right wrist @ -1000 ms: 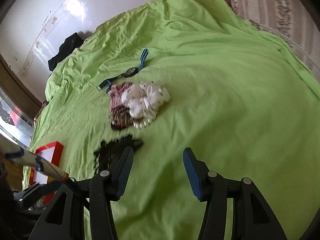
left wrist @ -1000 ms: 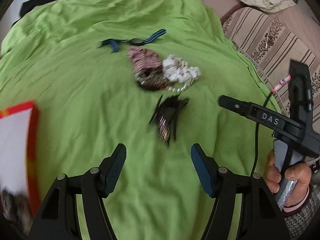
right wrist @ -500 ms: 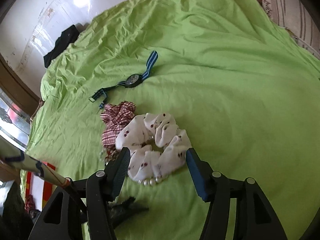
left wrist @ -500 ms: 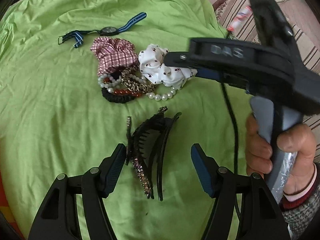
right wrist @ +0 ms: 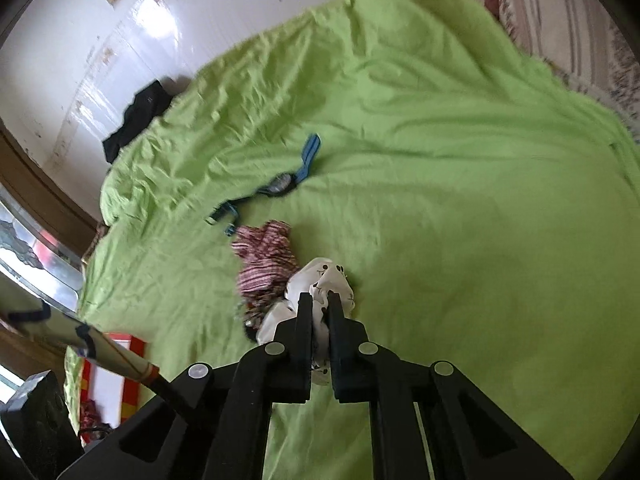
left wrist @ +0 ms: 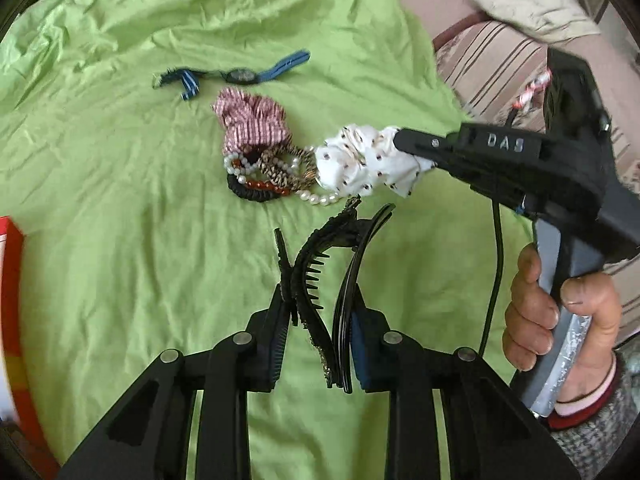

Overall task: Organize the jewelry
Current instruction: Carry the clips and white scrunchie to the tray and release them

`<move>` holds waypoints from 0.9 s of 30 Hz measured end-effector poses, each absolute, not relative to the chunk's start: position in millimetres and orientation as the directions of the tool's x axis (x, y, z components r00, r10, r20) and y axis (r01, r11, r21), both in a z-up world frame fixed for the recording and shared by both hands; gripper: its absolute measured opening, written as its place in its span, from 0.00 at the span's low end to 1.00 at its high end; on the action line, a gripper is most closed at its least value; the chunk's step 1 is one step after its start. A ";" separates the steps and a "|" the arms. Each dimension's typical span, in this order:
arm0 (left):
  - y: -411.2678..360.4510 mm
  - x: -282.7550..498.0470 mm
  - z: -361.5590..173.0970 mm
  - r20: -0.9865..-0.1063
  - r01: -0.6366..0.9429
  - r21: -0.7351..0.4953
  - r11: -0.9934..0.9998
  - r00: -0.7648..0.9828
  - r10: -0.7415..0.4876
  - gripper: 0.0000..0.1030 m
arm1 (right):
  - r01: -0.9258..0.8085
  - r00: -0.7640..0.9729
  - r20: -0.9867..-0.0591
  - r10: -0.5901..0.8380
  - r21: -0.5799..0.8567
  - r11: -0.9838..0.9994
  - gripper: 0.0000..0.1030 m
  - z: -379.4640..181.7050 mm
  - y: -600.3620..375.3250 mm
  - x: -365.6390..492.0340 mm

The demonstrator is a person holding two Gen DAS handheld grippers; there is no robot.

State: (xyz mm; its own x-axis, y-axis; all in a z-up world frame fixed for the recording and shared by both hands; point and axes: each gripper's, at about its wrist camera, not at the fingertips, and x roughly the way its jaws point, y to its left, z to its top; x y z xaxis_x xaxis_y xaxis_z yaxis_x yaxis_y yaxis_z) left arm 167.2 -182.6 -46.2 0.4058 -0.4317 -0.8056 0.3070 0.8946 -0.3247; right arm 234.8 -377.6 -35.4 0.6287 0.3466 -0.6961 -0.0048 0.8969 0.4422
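Since the earlier frames, both sets of jaws have been brought in from wide apart onto separate items, and the white scrunchie has been drawn up and rightward out of the heap.

Item 1. Left gripper [left wrist: 316, 344]: jaws closing, with the black hair clips [left wrist: 320, 280] between them. The left pad is seen against the toothed clip and the right pad against the thin curved clip; the bundle is judged gripped near its lower end so that the long curved tips stay free. Whether it is lifted off the cloth cannot be told.

Item 2. Right gripper [right wrist: 320, 316]: fingers clenched on the white scrunchie [left wrist: 368, 164], with bunched fabric squeezed between the pads. A pinch on one fold is judged enough, the thing being soft and light. In the left wrist view the scrunchie is seen at the finger ends, its far end just beside the beads.

Item 3. Heap remaining on the green sheet [left wrist: 120, 160]: red checked scrunchie [left wrist: 252, 124], pearl bracelet [left wrist: 320, 199], dark and beaded bracelets [left wrist: 260, 190], tangled together and touching.

Item 4. Blue-strapped watch [left wrist: 240, 75]: laid flat beyond the heap, apart from it, untouched.

Item 5. Red-edged box [right wrist: 116, 364]: at the left edge of the sheet, well apart from the heap; judged the likely destination, some contents visible within but not identifiable.

Item 6. Person's hand [left wrist: 560, 320]: wrapped round the right gripper's handle.

Status: sorting is judged at an early stage, most pieces being yet unplaced.
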 end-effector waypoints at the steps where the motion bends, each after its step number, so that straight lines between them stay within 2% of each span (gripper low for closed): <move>1: -177.2 158.8 -36.7 -0.796 0.308 -0.333 0.891 0.416 -0.441 0.26 | -0.011 0.636 -0.690 0.345 0.439 0.899 0.07 -27.9 -377.1 226.7; 5: -150.2 135.7 -8.4 -0.765 0.298 -0.352 0.887 0.455 -0.457 0.26 | -0.049 0.655 -0.676 0.337 0.407 0.912 0.07 -0.7 -367.0 198.1; 10: -94.7 115.0 9.6 -0.761 0.239 -0.293 0.926 0.528 -0.377 0.26 | -0.112 0.663 -0.660 0.353 0.379 0.919 0.07 27.3 -333.4 168.8; 21: 96.8 111.6 16.7 -0.811 -0.107 -0.093 0.990 0.584 -0.013 0.26 | -0.311 0.571 -0.681 0.458 0.338 0.889 0.07 38.9 -186.7 152.1; 27: 179.3 136.5 -11.3 -0.858 -0.242 -0.051 0.969 0.508 0.082 0.26 | -0.377 0.493 -0.707 0.507 0.352 0.857 0.07 22.3 -98.6 166.8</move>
